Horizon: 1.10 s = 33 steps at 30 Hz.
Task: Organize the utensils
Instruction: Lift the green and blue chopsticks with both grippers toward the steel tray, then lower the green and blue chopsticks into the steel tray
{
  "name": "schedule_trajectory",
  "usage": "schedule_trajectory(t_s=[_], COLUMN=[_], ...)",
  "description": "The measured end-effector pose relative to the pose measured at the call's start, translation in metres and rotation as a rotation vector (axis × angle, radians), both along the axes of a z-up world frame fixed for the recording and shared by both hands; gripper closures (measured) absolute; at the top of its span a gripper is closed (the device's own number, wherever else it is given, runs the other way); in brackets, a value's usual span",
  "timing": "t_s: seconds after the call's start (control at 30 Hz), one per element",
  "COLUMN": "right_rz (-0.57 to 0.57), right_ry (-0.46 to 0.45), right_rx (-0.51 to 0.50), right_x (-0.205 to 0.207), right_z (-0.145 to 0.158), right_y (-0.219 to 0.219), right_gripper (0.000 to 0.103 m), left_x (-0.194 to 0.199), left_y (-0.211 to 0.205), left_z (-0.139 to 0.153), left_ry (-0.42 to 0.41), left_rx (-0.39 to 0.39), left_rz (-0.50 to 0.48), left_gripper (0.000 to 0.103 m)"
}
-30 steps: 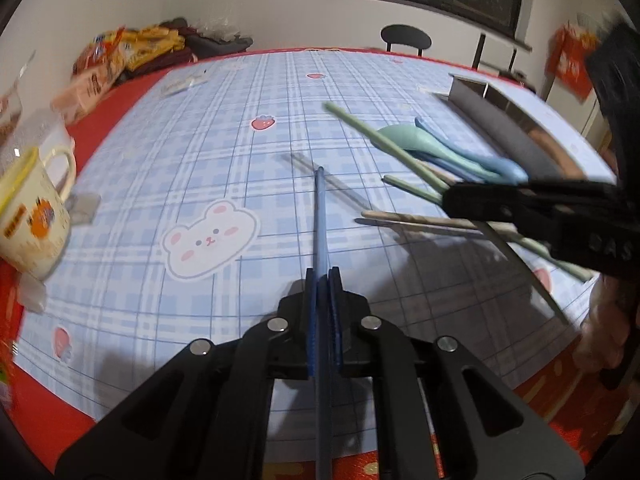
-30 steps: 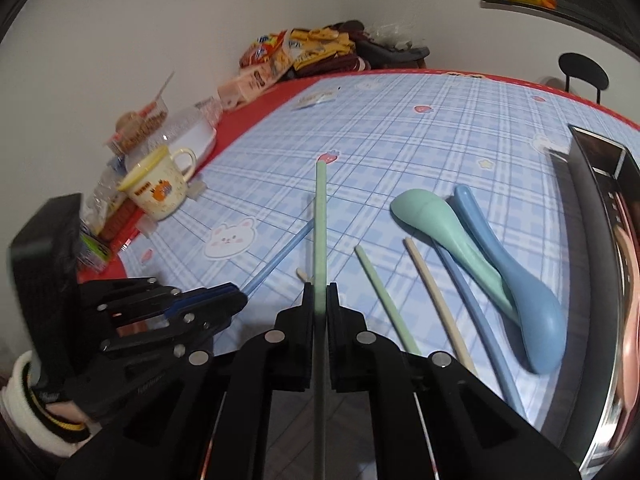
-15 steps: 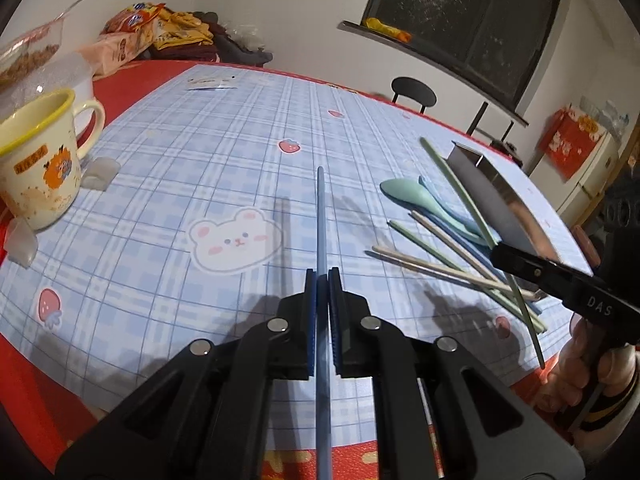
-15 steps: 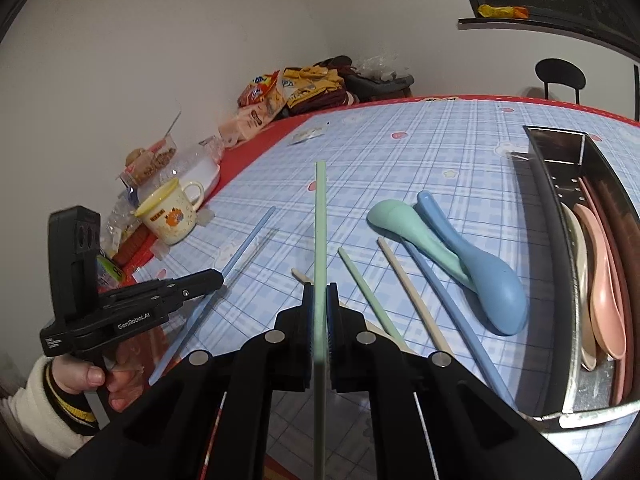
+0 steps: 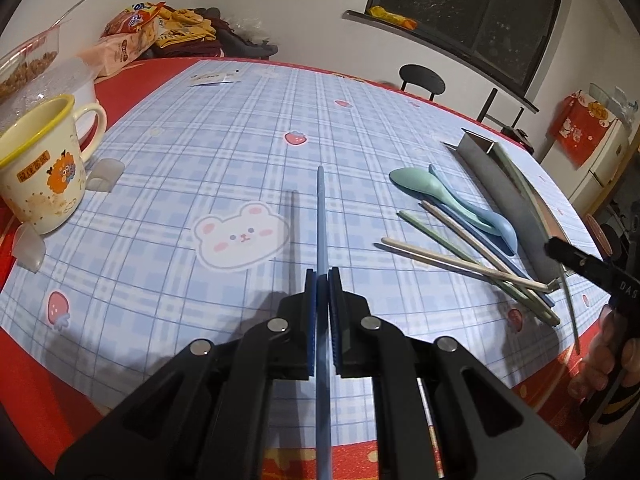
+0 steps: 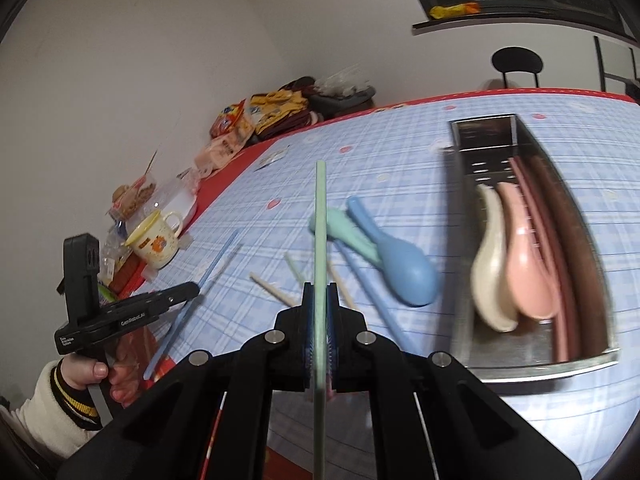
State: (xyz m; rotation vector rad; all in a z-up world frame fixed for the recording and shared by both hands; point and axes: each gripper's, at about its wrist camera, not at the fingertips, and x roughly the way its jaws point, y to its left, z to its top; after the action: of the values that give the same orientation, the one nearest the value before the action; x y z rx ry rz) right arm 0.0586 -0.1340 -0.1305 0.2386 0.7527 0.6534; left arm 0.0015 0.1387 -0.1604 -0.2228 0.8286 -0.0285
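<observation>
Slim blue chopstick (image 5: 321, 216) and green chopstick (image 6: 320, 216), seemingly plastic.

Home dining room, tablecloth (image 5: 248, 128), mug (image 5: 40, 172), snacks (image 5: 136, 36)

right tongs (image 6: 320, 300) clamp green chopstick (image 6: 320, 216) | steel tray (image 6: 536, 372) holds spoons (image 6: 516, 264)
</observation>
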Motion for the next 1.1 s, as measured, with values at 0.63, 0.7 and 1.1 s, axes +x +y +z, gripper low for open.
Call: schedule_trajectory(t_s=[0.63, 0.7, 1.1], right_rz=[-0.190, -0.203, -0.234], right_ry=[-0.010, -0.028, -0.001], right_rx=[0.119, 0.101, 0.132], right_x=[0.034, 0.047, 0.098], right_z=[0.014, 0.021, 0.008], right_y=[-0.107, -0.113, -0.136], right_gripper=[0.097, 0.097, 0.097], left_x=[0.038, 0.055, 0.137], left_y=[-0.072, -0.098, -0.200], left_z=[0.067, 0.075, 0.063], left_ry=[-0.080, -0.090, -0.044], left_rx=[-0.215, -0.236, -0.460], left_rz=[-0.128, -0.168, -0.181], left_gripper=[0.093, 0.093, 0.093])
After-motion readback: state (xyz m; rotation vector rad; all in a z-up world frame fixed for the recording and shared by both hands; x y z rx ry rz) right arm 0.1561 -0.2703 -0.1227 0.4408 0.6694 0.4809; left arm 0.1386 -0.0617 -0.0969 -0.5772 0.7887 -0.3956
